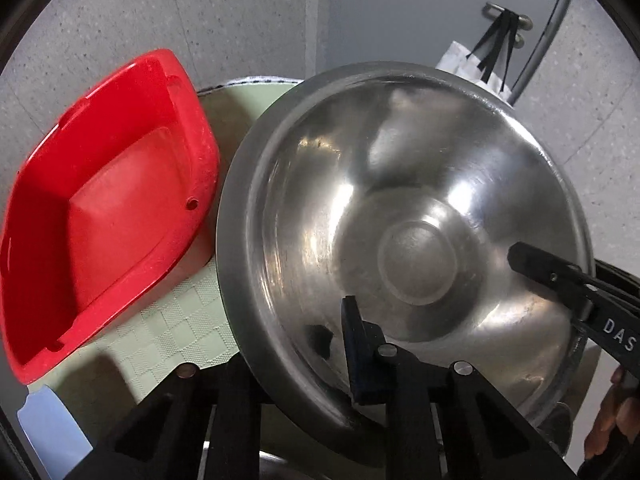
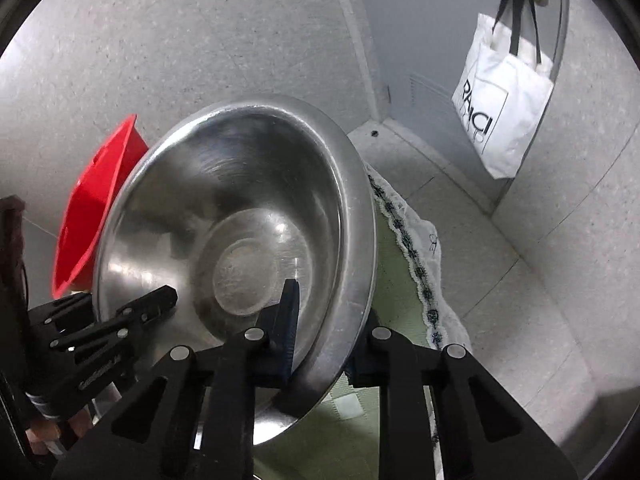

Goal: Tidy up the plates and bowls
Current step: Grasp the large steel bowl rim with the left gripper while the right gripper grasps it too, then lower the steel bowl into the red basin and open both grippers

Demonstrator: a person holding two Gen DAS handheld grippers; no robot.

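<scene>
A large steel bowl (image 1: pixel 404 240) is held tipped up off the table by both grippers, its open side facing the cameras. The left gripper (image 1: pixel 304 364) is clamped on the near rim — one finger (image 1: pixel 356 344) lies inside the bowl, the other is hidden behind the wall. The right gripper (image 2: pixel 320 344) grips the rim on the opposite side in the same way, with one finger (image 2: pixel 290 320) inside and its partner outside, under the edge. In the left wrist view the right gripper's inner finger reaches in from the bowl's right side.

A red plastic tub (image 1: pixel 104 216) sits near the left edge of the tabletop, just beside the bowl, and whether the two touch cannot be told. The table carries a pale green checked cloth (image 1: pixel 176 320) with a white lace border (image 2: pixel 416 248) hanging over its right edge.

On the wall beyond, a white tote bag (image 2: pixel 500 108) hangs from a hook by black straps.
</scene>
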